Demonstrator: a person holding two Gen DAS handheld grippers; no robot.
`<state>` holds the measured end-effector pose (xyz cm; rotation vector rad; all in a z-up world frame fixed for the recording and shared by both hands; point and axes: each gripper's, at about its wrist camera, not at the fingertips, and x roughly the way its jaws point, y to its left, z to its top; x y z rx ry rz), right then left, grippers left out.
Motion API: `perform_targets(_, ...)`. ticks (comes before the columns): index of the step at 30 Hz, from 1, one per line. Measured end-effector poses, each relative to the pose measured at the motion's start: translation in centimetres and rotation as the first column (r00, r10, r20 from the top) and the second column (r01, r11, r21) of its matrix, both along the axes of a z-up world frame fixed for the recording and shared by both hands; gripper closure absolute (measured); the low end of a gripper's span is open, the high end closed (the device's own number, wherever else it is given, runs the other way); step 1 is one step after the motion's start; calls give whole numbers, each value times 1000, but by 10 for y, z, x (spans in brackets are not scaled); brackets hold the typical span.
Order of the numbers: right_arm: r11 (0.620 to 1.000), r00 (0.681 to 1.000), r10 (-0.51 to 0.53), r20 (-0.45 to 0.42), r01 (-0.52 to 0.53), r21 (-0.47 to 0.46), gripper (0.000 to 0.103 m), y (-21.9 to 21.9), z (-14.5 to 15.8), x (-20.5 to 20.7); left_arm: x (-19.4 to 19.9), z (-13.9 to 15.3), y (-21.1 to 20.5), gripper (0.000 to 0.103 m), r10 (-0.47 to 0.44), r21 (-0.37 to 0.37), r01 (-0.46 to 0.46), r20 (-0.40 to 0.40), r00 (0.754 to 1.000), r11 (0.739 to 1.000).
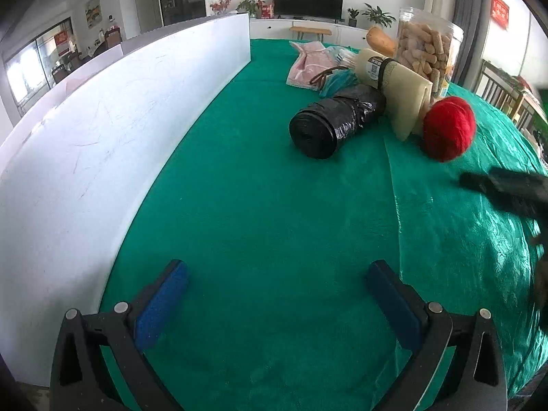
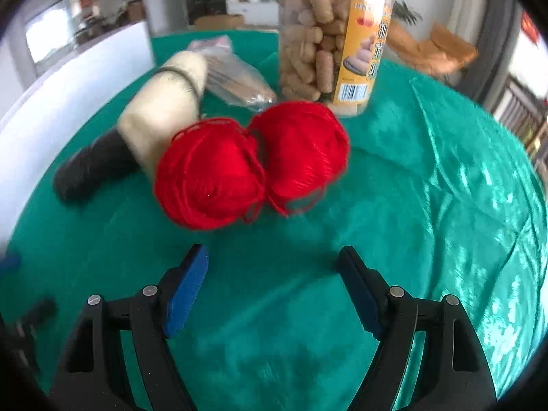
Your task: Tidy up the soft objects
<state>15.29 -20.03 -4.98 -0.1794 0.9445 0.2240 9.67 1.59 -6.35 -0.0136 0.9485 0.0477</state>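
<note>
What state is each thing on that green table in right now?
Left gripper: open, empty.
Right gripper: open, empty.
Yarn: two balls, touching, loose strands.
Jar: upright, full.
Black roll: lying on its side.
Cream roll: banded, lying down.

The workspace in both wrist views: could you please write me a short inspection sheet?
Surface: green cloth, wrinkled and glossy at the right.
Job's things: two red yarn balls touching; black bag roll beside cream roll.
Clutter: clear snack jar upright behind the yarn; pink packet.
Grippers: left gripper open, empty; right gripper open, empty, facing the yarn.
Cables: nothing seen.
Surroundings: white board along the left edge; television behind.
</note>
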Motion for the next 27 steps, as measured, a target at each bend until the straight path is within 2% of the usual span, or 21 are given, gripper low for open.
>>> perform_targets(3, 999, 1000, -15, 27, 13, 45, 20, -13, -3, -12, 14, 1, -2, 0, 28, -2, -28, -58, 998, 1000)
perform_targets(6, 999, 999, -27, 30, 26, 31, 19, -9, -6, -5, 34, 2, -8, 0, 20, -2, -20, -97, 995, 1000)
perform_targets(11, 999, 999, -35, 31, 34, 36, 18, -10, -4, -2, 62, 0, -17, 0, -28, 0, 28, -37, 999, 1000)
perform_targets(16, 999, 999, -35, 32, 34, 34, 18, -10, -5, -3, 89, 0, -27, 0, -114, 2, 114, -8, 993, 993)
perform_targets(21, 999, 999, -35, 32, 34, 35, 18, -10, -5, -3, 103, 1, -27, 0, -132, -2, 132, -4, 991, 991)
perform_targets(27, 999, 999, -36, 33, 34, 34, 18, -10, -5, -3, 101, 1, -27, 0, -132, -1, 132, -3, 991, 991)
